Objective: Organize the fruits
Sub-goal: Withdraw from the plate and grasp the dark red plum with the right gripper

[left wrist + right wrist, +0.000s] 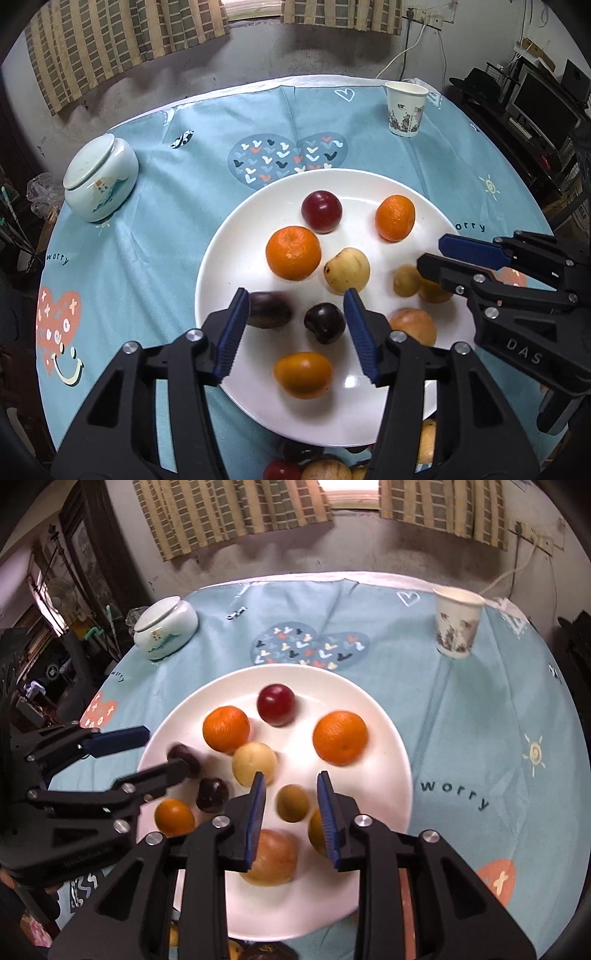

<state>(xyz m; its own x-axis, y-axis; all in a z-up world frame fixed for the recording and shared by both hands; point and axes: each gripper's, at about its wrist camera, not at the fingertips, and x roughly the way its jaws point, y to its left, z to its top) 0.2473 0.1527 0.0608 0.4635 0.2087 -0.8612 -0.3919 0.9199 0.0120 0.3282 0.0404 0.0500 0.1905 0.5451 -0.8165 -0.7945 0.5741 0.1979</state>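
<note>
The fruits lie scattered on a white plate [221, 266] that sits on the counter, over a blue cloth [147, 221] printed with hearts; more fruit shows at the very bottom edge of both views, off the plate and too cropped to sort out. Nearest the left tongs [295, 299] – released, nothing pressed between their blue pads – are a small orange fruit [303, 374] below the tips, a dark plum [325, 322] in the gap between the fingers, and a second dark plum [267, 309] (blurred) just behind the left-hand pad. The right tongs [291, 779] hang over the near right part of the plate with their pads narrowly apart and gripping nothing; a small brownish-yellow fruit [292, 802] lies in the gap beyond the tips, a larger peach-coloured one [271, 858] below them, and another yellowish fruit [316, 830] half hidden by the right-hand pad. Further in sit a pale yellow fruit [347, 270] beside a mandarin [293, 252]; beyond those, a red plum [321, 211] and a second mandarin [395, 218] – apart from each other, toward the plate's far rim. Past the plate, a lidded ceramic jar [99, 181] stands at the far left of the counter and a paper cup [405, 109] upright at the far right.
</note>
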